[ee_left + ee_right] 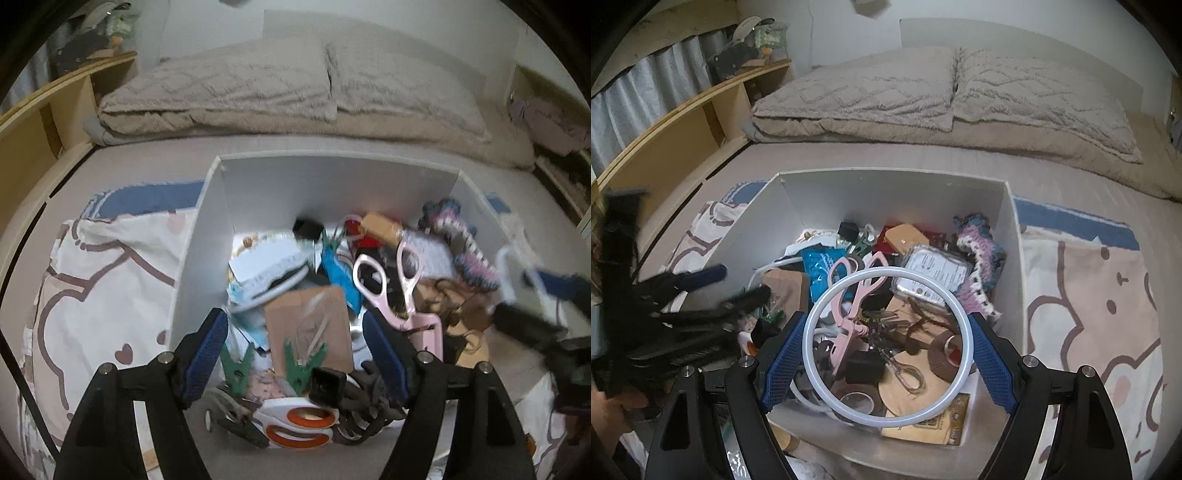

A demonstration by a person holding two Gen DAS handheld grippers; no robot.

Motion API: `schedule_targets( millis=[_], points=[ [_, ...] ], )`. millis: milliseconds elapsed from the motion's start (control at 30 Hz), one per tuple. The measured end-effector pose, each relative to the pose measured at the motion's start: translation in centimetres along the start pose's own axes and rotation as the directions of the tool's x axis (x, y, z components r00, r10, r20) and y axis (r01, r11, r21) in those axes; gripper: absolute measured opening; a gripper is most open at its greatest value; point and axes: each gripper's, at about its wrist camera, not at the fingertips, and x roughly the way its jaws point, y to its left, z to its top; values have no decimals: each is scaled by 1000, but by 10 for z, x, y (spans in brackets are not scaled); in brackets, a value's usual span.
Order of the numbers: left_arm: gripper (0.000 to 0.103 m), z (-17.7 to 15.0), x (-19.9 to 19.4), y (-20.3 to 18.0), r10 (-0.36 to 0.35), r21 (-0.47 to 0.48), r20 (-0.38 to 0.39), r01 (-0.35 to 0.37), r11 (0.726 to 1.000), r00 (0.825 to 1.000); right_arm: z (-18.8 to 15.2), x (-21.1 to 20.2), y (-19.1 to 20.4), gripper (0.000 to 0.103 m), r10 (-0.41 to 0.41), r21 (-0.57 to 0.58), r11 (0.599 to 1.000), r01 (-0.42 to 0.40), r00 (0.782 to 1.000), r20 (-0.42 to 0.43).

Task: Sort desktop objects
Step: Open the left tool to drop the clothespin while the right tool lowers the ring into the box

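- Right gripper (888, 352): blue ribbed fingers (785, 360) spread wide, pressed on both sides of a thin white plastic ring (820, 306), held over the open white box (886, 184) of clutter on the bed.
- Left gripper (295, 352): fingers parted, gripping nothing, above green clips (301, 363) inside that box.

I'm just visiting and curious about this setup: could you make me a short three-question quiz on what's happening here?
1. True or false: the right gripper grips a white ring.
2. What colour are the scissors lying in the white box?
3. Is the left gripper A) clamped on something, or B) open and empty?

Key: 1 true; 2 pink; 3 B.
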Motion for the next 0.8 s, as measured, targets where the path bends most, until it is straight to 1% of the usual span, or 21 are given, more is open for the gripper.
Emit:
schedule_targets(
  millis=[133, 267, 467, 600, 733, 800],
  points=[
    [76, 2, -15, 14, -8, -36, 60, 10, 999, 998, 0, 11, 13, 85, 11, -19, 1000, -12, 1000, -25],
    [76, 2, -21, 29, 8, -67, 85, -2, 998, 996, 0, 21, 27, 85, 20, -46, 999, -22, 999, -47],
    [76, 0, -31, 57, 38, -129, 121, -22, 991, 992, 1, 33, 56, 85, 60, -86, 994, -67, 995, -77],
    [76, -2, -38, 75, 77, -166, 138, -54, 985, 987, -1, 42, 75, 85, 86, -103, 990, -97, 991, -105],
    [76, -5, -40, 91, 86, -200, 135, -58, 978, 987, -3, 51, 95, 85, 93, -135, 985, -111, 986, -135],
    [76, -6, -42, 94, 95, -201, 138, -66, 977, 986, -4, 53, 102, 85, 101, -145, 982, -123, 984, -146]
  ],
)
